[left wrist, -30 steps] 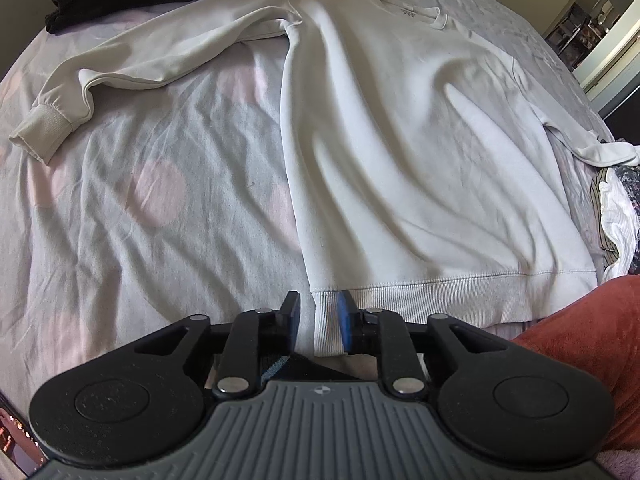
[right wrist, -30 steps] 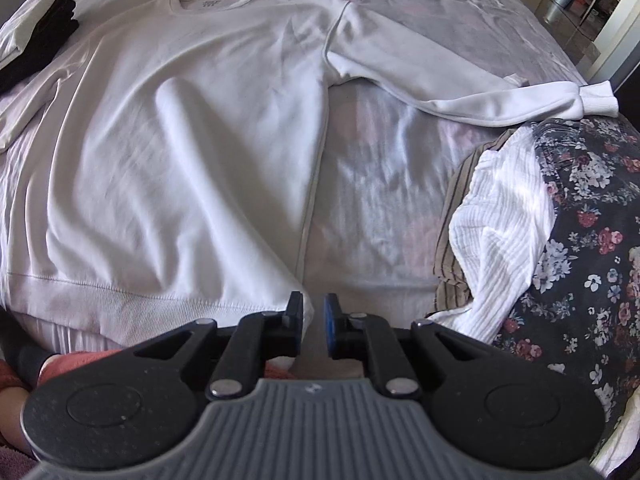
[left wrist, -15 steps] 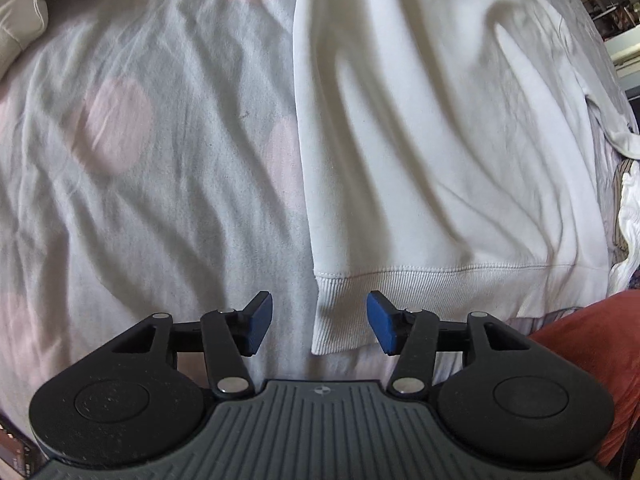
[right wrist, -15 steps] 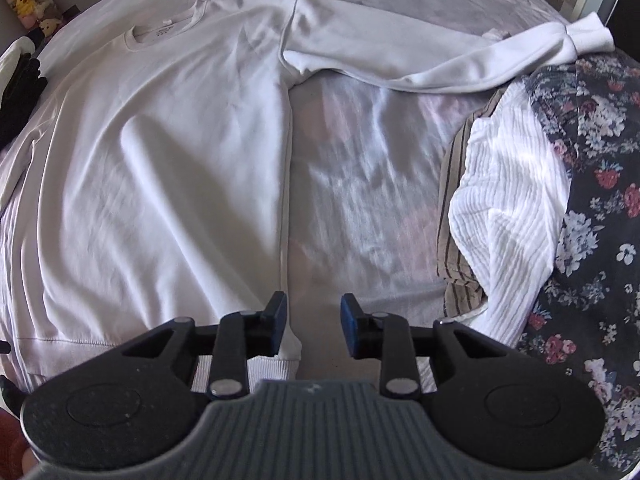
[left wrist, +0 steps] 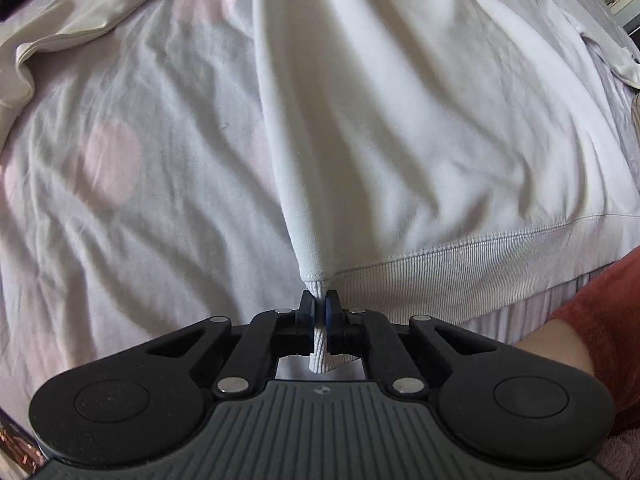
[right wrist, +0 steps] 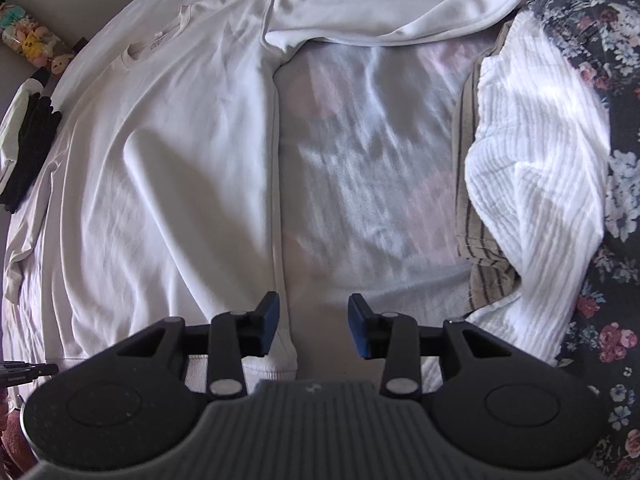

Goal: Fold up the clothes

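Between left gripper [left wrist: 319,307] jaws — sweatshirt [left wrist: 420,120] hem corner

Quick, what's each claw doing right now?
Left claw: shut on the sweatshirt hem corner.
Right claw: opening, nothing gripped.

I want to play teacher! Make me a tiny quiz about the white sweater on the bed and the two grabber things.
1. True or false: the left gripper has its jaws clamped on the ribbed hem corner of the white sweatshirt.
2. Pick one. The right gripper is: A) gripping the floral fabric; B) gripping nothing, its jaws opening near the sweatshirt's other hem corner; C) pinching a sleeve.
3. Fill in: the sweatshirt lies spread out on the ____.

Key: 1 true. 2 B. 3 bedsheet.
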`<state>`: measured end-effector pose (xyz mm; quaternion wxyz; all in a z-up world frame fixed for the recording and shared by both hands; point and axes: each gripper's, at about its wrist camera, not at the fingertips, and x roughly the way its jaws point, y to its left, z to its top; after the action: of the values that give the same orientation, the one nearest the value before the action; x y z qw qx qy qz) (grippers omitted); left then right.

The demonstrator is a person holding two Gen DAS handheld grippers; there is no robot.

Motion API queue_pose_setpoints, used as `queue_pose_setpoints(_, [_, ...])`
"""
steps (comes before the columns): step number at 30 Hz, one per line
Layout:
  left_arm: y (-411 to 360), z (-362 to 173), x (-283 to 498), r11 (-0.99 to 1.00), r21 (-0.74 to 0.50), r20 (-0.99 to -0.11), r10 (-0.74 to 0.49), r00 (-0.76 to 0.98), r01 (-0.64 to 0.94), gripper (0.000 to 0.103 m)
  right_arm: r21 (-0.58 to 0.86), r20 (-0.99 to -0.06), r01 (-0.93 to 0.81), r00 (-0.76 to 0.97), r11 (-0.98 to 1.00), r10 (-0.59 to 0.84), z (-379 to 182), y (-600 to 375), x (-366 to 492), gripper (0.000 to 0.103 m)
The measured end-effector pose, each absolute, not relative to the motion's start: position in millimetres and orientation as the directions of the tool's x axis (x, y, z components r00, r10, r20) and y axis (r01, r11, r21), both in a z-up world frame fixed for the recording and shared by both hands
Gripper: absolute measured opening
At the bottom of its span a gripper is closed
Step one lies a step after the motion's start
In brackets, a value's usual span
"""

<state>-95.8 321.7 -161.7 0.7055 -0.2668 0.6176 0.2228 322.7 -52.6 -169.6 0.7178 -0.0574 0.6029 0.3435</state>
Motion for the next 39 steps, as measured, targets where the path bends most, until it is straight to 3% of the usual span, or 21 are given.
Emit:
queue_pose_setpoints(4, [320, -166, -100, 0.754, -0.052, -0.998, -0.009, 0.07, -0.654, 0.005, 0.369, -0.901, -0.558, -0.018, 0.743, 0.434, -191, -36, 331, 0.042])
queue_pose_setpoints(5, [318, -170, -99, 0.76, -0.011, -1.0, 0.007, 0.025, -0.649, 0.0, 0.379, -0.901, -0.551, -0.035, 0.744, 0.433, -197, -31, 334, 0.042])
queue_pose_setpoints(9, [315, -190, -109, 0.773, 0.161, -0.985, 0.091, -0.144, -0.614, 0.0, 0.415, -0.894, -0.539, -0.09, 0.733, 0.439, -217, -8, 342, 0.041])
queue_pose_setpoints(12, [325, -177, -122, 0.716, 0.038, -0.999, 0.035, -0.019, -0.697, 0.0, 0.415, -0.895, -0.542, -0.1, 0.731, 0.434, -228, 6, 343, 0.04])
queue_pose_setpoints(14, [328, -165, -123, 0.7, -0.027, -0.998, 0.016, 0.054, -0.713, 0.002, 0.402, -0.899, -0.57, -0.096, 0.716, 0.428, -230, 13, 340, 0.007])
queue_pose_setpoints(15, [327, -161, -120, 0.705, -0.048, -0.997, 0.013, 0.081, -0.708, 0.003, 0.393, -0.9, -0.59, -0.089, 0.705, 0.427, -226, 15, 338, 0.007])
queue_pose_setpoints(18, [323, -153, -112, 0.724, -0.087, -0.99, 0.012, 0.139, -0.684, 0.037, 0.337, -0.91, -0.618, -0.022, 0.71, 0.413, -214, 12, 336, 0.006])
queue_pose_setpoints(19, [321, -153, -108, 0.735, -0.086, -0.989, 0.016, 0.144, -0.672, 0.054, 0.316, -0.914, -0.617, 0.005, 0.721, 0.405, -211, 9, 337, 0.006])
queue_pose_setpoints(20, [320, -155, -103, 0.747, -0.075, -0.991, 0.02, 0.135, -0.661, 0.061, 0.312, -0.916, -0.603, 0.014, 0.734, 0.401, -210, 5, 339, 0.006])
queue_pose_setpoints(24, [316, -171, -92, 0.766, -0.057, -0.996, 0.004, 0.093, -0.64, 0.061, 0.347, -0.904, -0.595, -0.007, 0.725, 0.427, -211, -4, 339, 0.007])
queue_pose_setpoints(25, [315, -175, -91, 0.767, -0.058, -0.997, -0.007, 0.082, -0.639, 0.061, 0.372, -0.898, -0.583, -0.028, 0.722, 0.439, -211, -6, 338, 0.014])
queue_pose_setpoints(26, [314, -179, -90, 0.768, -0.06, -0.997, -0.018, 0.072, -0.638, 0.061, 0.396, -0.891, -0.571, -0.05, 0.719, 0.45, -212, -9, 338, 0.03])
queue_pose_setpoints(28, [312, -186, -91, 0.767, -0.061, -0.998, -0.031, 0.057, -0.639, 0.062, 0.441, -0.879, -0.553, -0.107, 0.707, 0.464, -215, -19, 337, 0.049])
queue_pose_setpoints(32, [311, -194, -92, 0.747, -0.083, -0.996, -0.051, 0.068, -0.66, 0.062, 0.514, -0.855, -0.528, -0.245, 0.677, 0.458, -228, -33, 326, 0.052])
queue_pose_setpoints(34, [309, -196, -90, 0.743, -0.08, -0.997, -0.047, 0.068, -0.664, 0.06, 0.534, -0.844, -0.517, -0.293, 0.669, 0.449, -237, -34, 319, 0.052])
queue_pose_setpoints(36, [304, -193, -88, 0.748, -0.099, -0.995, -0.053, 0.089, -0.656, 0.043, 0.526, -0.85, -0.525, -0.298, 0.669, 0.434, -240, -32, 315, 0.048])
queue_pose_setpoints(37, [301, -191, -88, 0.752, -0.113, -0.993, -0.058, 0.105, -0.65, 0.026, 0.522, -0.852, -0.531, -0.297, 0.667, 0.431, -239, -31, 314, 0.035])
queue_pose_setpoints(38, [297, -188, -86, 0.756, -0.11, -0.993, -0.05, 0.111, -0.646, 0.018, 0.519, -0.854, -0.538, -0.295, 0.664, 0.428, -238, -30, 313, 0.015])
queue_pose_setpoints(39, [292, -184, -85, 0.77, -0.086, -0.994, -0.026, 0.104, -0.632, 0.013, 0.514, -0.857, -0.546, -0.293, 0.662, 0.425, -237, -30, 312, 0.015])
